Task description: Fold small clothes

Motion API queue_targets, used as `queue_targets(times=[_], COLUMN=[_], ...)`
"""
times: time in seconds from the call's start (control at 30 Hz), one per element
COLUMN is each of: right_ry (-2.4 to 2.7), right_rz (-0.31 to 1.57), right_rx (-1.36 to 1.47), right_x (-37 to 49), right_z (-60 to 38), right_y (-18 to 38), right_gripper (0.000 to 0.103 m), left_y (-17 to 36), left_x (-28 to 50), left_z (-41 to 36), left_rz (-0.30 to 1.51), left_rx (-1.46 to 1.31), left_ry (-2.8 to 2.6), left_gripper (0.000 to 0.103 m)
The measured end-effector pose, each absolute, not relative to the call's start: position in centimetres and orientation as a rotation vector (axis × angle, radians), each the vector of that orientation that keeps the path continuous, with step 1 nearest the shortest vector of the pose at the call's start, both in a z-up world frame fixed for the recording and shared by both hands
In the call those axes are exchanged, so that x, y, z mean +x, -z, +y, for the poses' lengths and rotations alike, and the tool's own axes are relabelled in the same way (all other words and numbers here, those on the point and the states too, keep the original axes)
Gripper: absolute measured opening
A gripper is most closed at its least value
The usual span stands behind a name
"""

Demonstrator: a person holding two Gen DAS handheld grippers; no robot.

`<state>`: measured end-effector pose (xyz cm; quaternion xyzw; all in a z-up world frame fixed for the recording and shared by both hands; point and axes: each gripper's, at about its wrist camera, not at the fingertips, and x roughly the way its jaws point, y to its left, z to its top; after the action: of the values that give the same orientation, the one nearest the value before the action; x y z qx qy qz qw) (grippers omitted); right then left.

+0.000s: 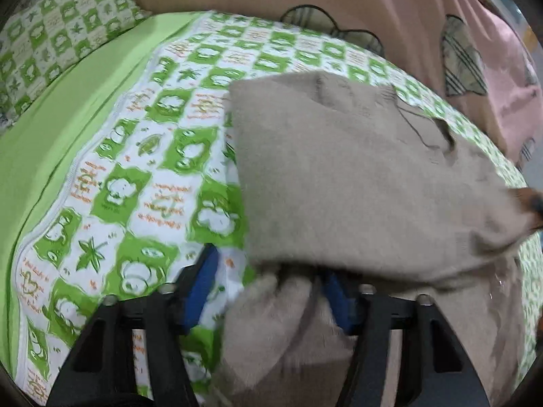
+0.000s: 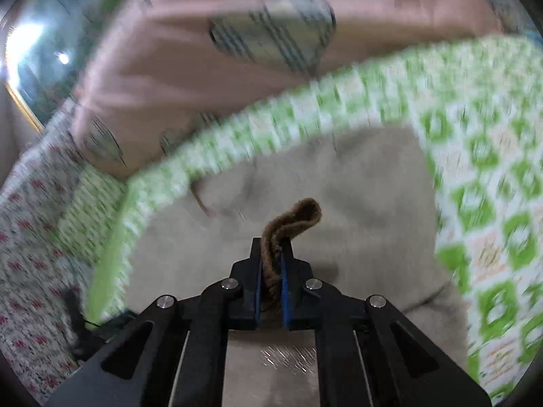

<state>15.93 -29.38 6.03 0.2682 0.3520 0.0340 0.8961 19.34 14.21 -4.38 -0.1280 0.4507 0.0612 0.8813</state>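
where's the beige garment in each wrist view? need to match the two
Left wrist: beige garment fills centre-right, lifted, draping over the left gripper.
Right wrist: it lies centre frame behind the right gripper, which pinches a brown edge.
Shared landmark: green checked bedsheet.

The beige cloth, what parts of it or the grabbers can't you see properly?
- Left wrist view: the beige cloth drapes over the left gripper, hiding its right jaw's tip and what is underneath.
- Left wrist view: the right gripper is cut off by the edge.
- Right wrist view: motion blur smears the bedsheet; only the right gripper's brown trim is sharp.
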Motion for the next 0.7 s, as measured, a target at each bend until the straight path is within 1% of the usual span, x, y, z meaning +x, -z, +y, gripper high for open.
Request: queue_targets(times=[0.03, 0.13, 0.27, 0.3, 0.37, 0.43, 0.57, 0.7], right_ry=[-0.069, -0.023, -0.014, -0.02, -0.046, -0.042, -0.009, 0.051], right_rz=[0.701, 0.693, 0.797, 0.814, 0.815, 0.814, 0.843, 0.79], right_rx=[0.566, 0.542, 0.559, 0.553, 0.543, 0.51, 0.471, 0.372], right_x=[15.7, 15.2, 15.7, 15.8, 15.9, 16.0, 16.4, 15.7], right_z=[-29.9, -31.0, -31.2, -30.7, -29.9, -29.4, -29.5, -29.5], right_y=[-6.7, -6.8, -3.0, -2.2, -1.9, -1.7, -0.9, -2.2], right_gripper=[0.01, 0.009, 0.009, 0.009, 0.009, 0.009, 0.009, 0.009], left_y=[4.2, 4.2, 3.5, 3.1, 2.9, 3.6, 4.3, 4.6], left_x=[19.1, 18.2, 16.9, 16.6, 16.3, 16.7, 16.7, 16.8], left_z=[14.6, 15.1, 15.4, 15.4, 16.0, 16.6, 17.1, 17.0], left_rz=[0.916, 0.87, 0.804, 0.785, 0.768, 0.81, 0.826, 0.834], left_rx=[-0.28, -0.329, -0.34, -0.336, -0.339, -0.365, -0.39, -0.388], left_ry=[-0.149, -0.218, -0.287, -0.313, -0.341, -0.315, -0.291, -0.294], left_gripper=[0.04, 0.04, 0.037, 0.032, 0.032, 0.032, 0.032, 0.032])
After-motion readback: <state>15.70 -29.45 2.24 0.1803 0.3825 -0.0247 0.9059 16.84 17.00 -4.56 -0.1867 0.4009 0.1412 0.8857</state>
